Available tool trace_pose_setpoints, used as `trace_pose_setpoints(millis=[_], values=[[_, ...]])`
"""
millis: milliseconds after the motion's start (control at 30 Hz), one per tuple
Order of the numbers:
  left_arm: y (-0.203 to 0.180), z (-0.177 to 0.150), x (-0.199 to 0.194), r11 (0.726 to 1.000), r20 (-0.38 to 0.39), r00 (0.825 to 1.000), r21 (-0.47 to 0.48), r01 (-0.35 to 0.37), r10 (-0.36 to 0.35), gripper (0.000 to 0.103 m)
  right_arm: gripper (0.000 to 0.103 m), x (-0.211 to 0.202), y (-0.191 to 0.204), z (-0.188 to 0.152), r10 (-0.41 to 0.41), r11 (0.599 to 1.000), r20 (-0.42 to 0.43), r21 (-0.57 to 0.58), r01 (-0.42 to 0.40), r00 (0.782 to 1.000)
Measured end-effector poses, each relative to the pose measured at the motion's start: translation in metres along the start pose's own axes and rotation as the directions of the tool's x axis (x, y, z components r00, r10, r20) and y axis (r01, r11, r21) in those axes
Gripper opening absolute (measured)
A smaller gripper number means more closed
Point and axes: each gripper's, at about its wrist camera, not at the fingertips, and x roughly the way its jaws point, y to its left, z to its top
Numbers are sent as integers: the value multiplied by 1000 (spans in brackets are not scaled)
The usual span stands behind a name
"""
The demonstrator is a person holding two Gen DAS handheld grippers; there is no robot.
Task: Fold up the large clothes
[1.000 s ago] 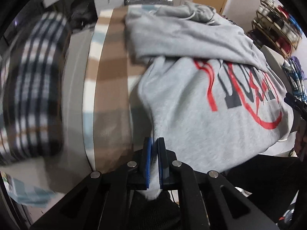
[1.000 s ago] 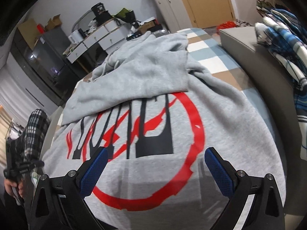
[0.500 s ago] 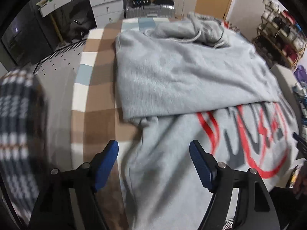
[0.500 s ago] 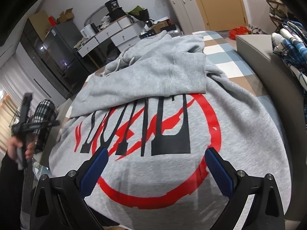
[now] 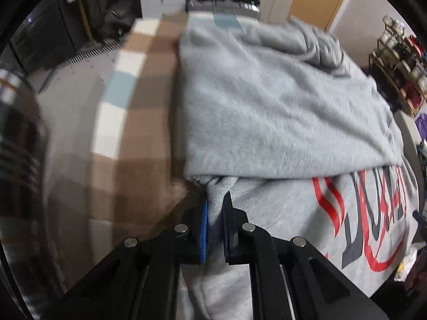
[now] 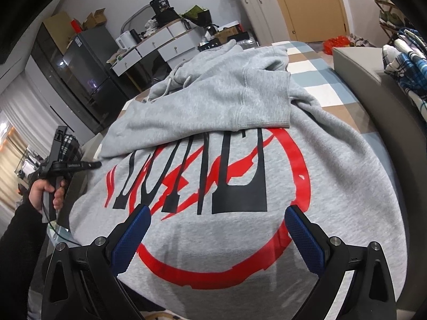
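A grey hoodie (image 6: 333, 176) with a red and black print lies spread on the checked bed cover (image 6: 320, 80), one sleeve (image 6: 240, 98) folded across its chest. In the left wrist view the hoodie (image 5: 280, 112) fills the right half. My left gripper (image 5: 216, 200) is shut on a bunch of its side edge, just below the folded sleeve. The right wrist view shows that left gripper (image 6: 80, 164) at the hoodie's left side, held by a hand (image 6: 44, 189). My right gripper (image 6: 217, 209) stands open over the lower print, nothing between its fingers.
A grey padded bench (image 6: 387, 122) runs along the bed's right side, with plaid clothes (image 6: 408, 64) on it. White drawers (image 6: 165, 42) and a dark fridge (image 6: 88, 74) stand beyond the bed. A shelf rack (image 5: 400, 61) is at the far right.
My left gripper opened, moved up along the hoodie's side toward the folded sleeve, and shut again on the fabric there. The right gripper stayed open and hardly moved.
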Motion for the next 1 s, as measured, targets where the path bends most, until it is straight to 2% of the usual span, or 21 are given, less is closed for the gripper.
trace_pose_setpoints(millis=[200,367,500,567,600,667,700,767,800,833,900,1000], values=[[14,1,10,996,11,997,-45,-78,79,5,102,3,6,0,-14,999,-7,-30,14,1000],[1,-6,18,986,66,983,-10,-169,169,5,102,3,6,-1,-25,999,-5,-38,25,1000],[6,-3,15,984,37,984,-43,-174,175,9,102,1,3,-1,-20,999,2,-28,21,1000],[6,-3,0,984,63,983,-52,-171,174,9,102,-1,2,0,-12,1000,10,-21,12,1000],[6,-3,-8,983,84,980,-56,-175,179,9,102,-2,2,1,-6,1000,15,-18,7,1000],[2,-7,-38,968,150,957,-69,-239,247,11,102,-3,2,1,2,1000,21,-14,-2,1000],[1,-9,-49,965,172,950,-78,-252,262,17,102,-4,2,1,4,1000,23,-13,-4,1000],[-6,-15,-74,975,232,947,-84,-207,221,41,102,-4,3,3,10,1000,26,-12,-10,1000],[-15,-21,-85,987,262,951,-61,-151,162,61,102,-4,3,3,10,1000,29,-13,-10,1000],[-23,-25,-89,992,277,953,-34,-120,125,72,102,-3,4,4,6,1000,31,-15,-6,1000],[-45,-34,-89,996,280,957,34,-82,69,74,102,0,5,5,-2,1000,29,-20,3,1000],[-75,-45,-53,996,144,989,90,21,-34,74,102,10,4,5,-60,998,6,-34,60,998]])
